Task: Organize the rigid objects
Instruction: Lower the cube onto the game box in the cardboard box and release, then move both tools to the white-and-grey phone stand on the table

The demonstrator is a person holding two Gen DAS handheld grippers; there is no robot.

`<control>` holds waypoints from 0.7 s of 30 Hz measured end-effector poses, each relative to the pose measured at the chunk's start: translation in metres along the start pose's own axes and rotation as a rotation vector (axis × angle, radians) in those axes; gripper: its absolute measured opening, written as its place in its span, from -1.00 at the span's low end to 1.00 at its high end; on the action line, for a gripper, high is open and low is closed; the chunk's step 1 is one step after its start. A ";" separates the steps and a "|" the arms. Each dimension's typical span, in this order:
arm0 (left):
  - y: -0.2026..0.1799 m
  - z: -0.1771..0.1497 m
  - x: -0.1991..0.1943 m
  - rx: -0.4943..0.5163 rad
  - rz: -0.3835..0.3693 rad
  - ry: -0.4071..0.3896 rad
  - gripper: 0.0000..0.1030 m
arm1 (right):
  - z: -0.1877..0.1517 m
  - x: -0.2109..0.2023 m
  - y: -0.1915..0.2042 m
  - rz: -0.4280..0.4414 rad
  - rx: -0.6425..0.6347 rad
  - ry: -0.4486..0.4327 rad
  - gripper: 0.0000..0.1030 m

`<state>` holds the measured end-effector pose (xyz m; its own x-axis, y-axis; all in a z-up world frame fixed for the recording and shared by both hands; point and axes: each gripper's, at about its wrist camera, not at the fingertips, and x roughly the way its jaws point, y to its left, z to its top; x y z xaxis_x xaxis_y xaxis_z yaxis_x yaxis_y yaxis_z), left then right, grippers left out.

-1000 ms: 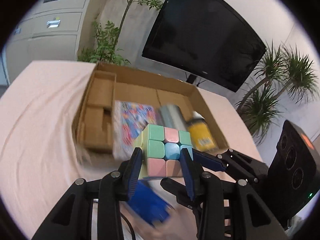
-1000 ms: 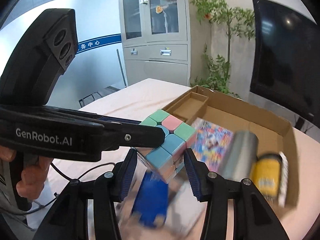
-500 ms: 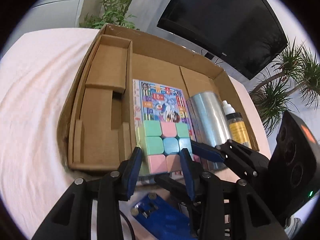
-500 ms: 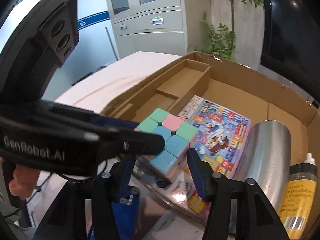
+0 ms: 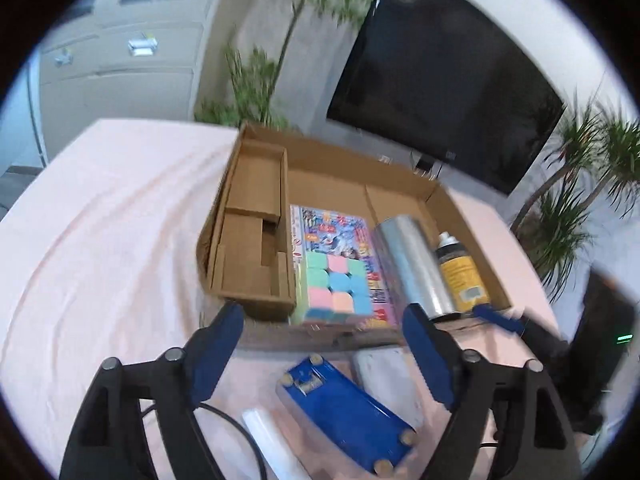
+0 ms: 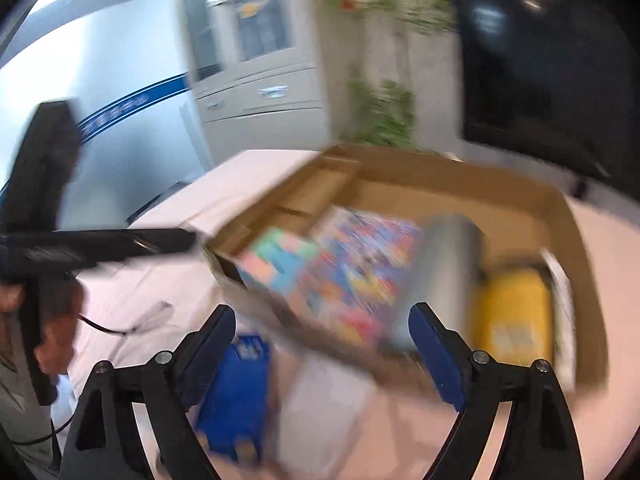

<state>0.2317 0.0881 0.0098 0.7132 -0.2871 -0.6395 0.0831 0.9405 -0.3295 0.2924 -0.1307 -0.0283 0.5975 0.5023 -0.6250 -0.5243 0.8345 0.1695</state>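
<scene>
The pastel puzzle cube (image 5: 336,288) lies inside the cardboard box (image 5: 472,224), on the near end of a colourful printed booklet (image 5: 332,228), just beside the box's folded cardboard insert (image 5: 252,248). To the cube's other side, further along the box, lie a silver cylinder (image 5: 412,264) and then a yellow bottle (image 5: 460,272) with a dark cap. The left gripper (image 5: 320,344) has its fingers (image 5: 218,340) spreading apart with nothing between them, and the right gripper (image 6: 320,344) likewise is opening, its fingers (image 6: 210,340) free of any object, so the cube is released. The placing step looks finished; the likely next move is to pick another loose item in front of the box, where a blue rectangular device (image 5: 344,404), a pale flat block (image 5: 384,368) and a white roll (image 5: 272,440) lie on the table (image 5: 100,220). That would call for lowering one gripper over an item and lining the fingers across its narrower side, minding the dark cable (image 5: 232,420) nearby. The table wears a wrinkled pink cloth. Beyond the box stand a large dark screen (image 5: 440,92), leafy plants (image 5: 256,76) and pale cabinets (image 5: 120,60); the right view is heavily blurred.
</scene>
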 end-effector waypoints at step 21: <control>-0.048 -0.090 -0.022 -0.041 -0.078 0.066 0.59 | -0.082 0.016 0.010 0.018 0.098 0.189 -0.40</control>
<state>0.1493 0.0325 -0.0227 0.6578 -0.3717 -0.6551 0.1067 0.9069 -0.4075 0.2464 -0.1329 -0.0989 0.4591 0.4737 -0.7515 -0.4673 0.8482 0.2493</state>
